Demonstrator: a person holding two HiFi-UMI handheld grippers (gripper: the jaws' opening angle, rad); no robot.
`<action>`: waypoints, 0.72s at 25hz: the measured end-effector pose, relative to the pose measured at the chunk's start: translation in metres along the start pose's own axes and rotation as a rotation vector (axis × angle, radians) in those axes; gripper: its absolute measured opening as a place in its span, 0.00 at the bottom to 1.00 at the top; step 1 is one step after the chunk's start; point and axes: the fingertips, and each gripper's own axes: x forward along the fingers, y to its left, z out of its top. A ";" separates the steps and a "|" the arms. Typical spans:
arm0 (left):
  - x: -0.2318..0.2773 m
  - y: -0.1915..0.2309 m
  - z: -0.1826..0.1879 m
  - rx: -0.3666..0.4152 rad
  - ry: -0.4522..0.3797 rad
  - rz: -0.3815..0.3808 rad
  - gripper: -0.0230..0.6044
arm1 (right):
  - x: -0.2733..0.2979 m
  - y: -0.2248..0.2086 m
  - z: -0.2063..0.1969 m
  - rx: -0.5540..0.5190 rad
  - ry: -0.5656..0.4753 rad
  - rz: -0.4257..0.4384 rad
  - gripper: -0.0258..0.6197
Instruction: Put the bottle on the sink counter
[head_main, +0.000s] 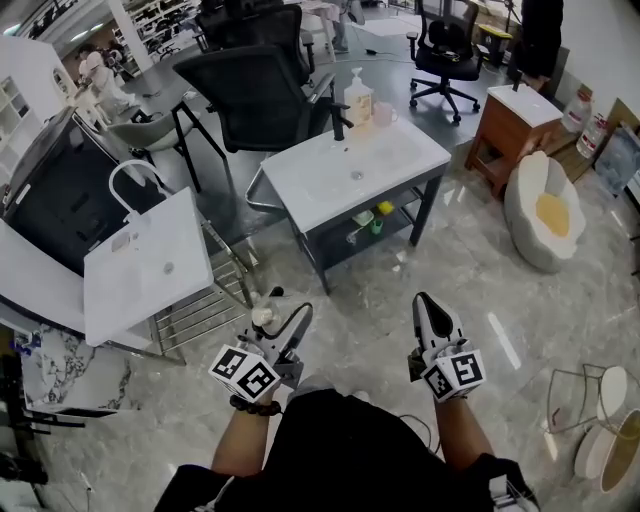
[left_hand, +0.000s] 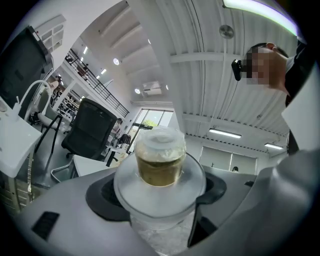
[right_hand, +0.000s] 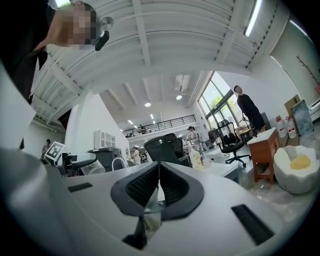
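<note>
A small clear bottle (left_hand: 160, 165) with a pale cap and yellowish-brown liquid stands upright between the jaws of my left gripper (left_hand: 160, 194), which is shut on it. In the head view the bottle (head_main: 263, 317) shows as a pale cap at my left gripper (head_main: 283, 322), low over the floor. My right gripper (head_main: 427, 303) points forward with its jaws together. Its own view shows the gripper (right_hand: 159, 170) shut on nothing. The white sink counter (head_main: 400, 150) stands ahead, well beyond both grippers.
A soap dispenser (head_main: 358, 100) and a pink cup (head_main: 383, 114) stand at the counter's far edge. A second white sink top (head_main: 150, 270) with a faucet is at the left over a wire rack (head_main: 205, 305). Office chairs (head_main: 262, 95), a wooden cabinet (head_main: 512, 125) and an egg-shaped seat (head_main: 545, 210) surround it.
</note>
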 end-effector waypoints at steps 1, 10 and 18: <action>0.001 0.003 -0.001 -0.003 0.009 0.005 0.60 | 0.001 -0.003 -0.003 0.009 0.000 -0.005 0.09; 0.030 0.061 0.004 -0.008 -0.008 0.013 0.60 | 0.059 -0.015 -0.023 -0.019 0.022 -0.008 0.09; 0.093 0.137 0.032 -0.009 -0.023 -0.028 0.60 | 0.152 -0.022 -0.014 -0.056 0.030 -0.037 0.09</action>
